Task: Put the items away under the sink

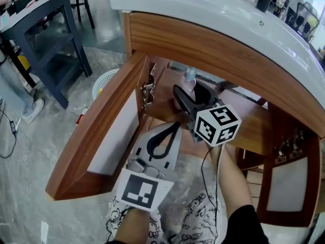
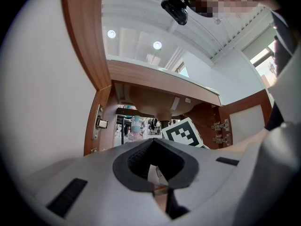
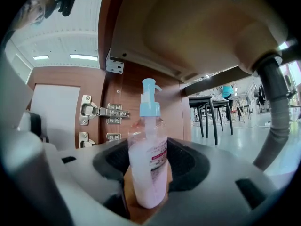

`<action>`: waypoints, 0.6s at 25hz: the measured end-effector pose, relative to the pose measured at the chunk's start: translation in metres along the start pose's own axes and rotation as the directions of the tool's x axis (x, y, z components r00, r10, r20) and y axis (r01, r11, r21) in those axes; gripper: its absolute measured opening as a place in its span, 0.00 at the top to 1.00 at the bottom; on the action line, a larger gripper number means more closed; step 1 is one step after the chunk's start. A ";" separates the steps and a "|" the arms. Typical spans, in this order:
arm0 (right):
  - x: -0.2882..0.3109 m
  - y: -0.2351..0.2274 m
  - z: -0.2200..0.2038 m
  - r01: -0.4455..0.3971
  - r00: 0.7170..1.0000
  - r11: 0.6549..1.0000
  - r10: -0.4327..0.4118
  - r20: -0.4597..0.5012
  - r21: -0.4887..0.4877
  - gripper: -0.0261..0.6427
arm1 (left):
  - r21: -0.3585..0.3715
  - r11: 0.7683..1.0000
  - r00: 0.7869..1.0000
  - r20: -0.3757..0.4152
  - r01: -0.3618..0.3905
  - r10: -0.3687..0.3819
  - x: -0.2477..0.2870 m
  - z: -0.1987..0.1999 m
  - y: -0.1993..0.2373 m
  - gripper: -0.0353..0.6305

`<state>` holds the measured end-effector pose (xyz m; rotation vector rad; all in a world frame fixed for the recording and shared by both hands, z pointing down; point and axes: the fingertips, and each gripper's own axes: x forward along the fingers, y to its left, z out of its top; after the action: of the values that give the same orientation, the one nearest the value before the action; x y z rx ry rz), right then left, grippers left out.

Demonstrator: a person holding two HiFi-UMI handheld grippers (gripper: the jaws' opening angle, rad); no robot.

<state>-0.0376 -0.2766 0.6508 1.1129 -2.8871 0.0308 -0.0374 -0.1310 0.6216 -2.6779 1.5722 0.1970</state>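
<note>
A clear pump bottle (image 1: 189, 78) of pink liquid with a blue pump stands upright on the wooden floor (image 1: 165, 98) of the cabinet under the sink. My right gripper (image 1: 190, 93) reaches into the cabinet and is open, one finger on each side of the bottle (image 3: 148, 159), with gaps showing between the pads and the bottle. My left gripper (image 1: 175, 126) hangs lower, just outside the cabinet front; it is shut and holds nothing. In the left gripper view the bottle (image 2: 136, 126) shows far behind that gripper's closed tips (image 2: 153, 142).
Both cabinet doors are open: the left door (image 1: 101, 131) swings out toward me and the right door (image 1: 289, 187) stands at the right. The sink basin (image 3: 197, 22) and grey drain pipe (image 3: 277, 112) hang overhead. A white basket (image 1: 104, 80) and dark table (image 1: 45, 24) stand at the left.
</note>
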 end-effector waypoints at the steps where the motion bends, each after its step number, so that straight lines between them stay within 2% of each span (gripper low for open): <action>1: 0.000 0.000 0.000 0.001 1.000 1.000 -0.001 0.000 -0.002 0.62 | 0.001 1.000 1.000 -0.001 0.001 -0.001 0.000 0.000 0.000 0.94; 15: -0.001 -0.003 0.000 -0.002 1.000 1.000 0.002 0.010 0.027 0.61 | 0.010 1.000 1.000 -0.011 0.009 -0.009 0.000 -0.001 -0.004 0.94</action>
<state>-0.0353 -0.2780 0.6506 1.1180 -2.9052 0.0646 -0.0335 -0.1292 0.6221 -2.6832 1.5592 0.1739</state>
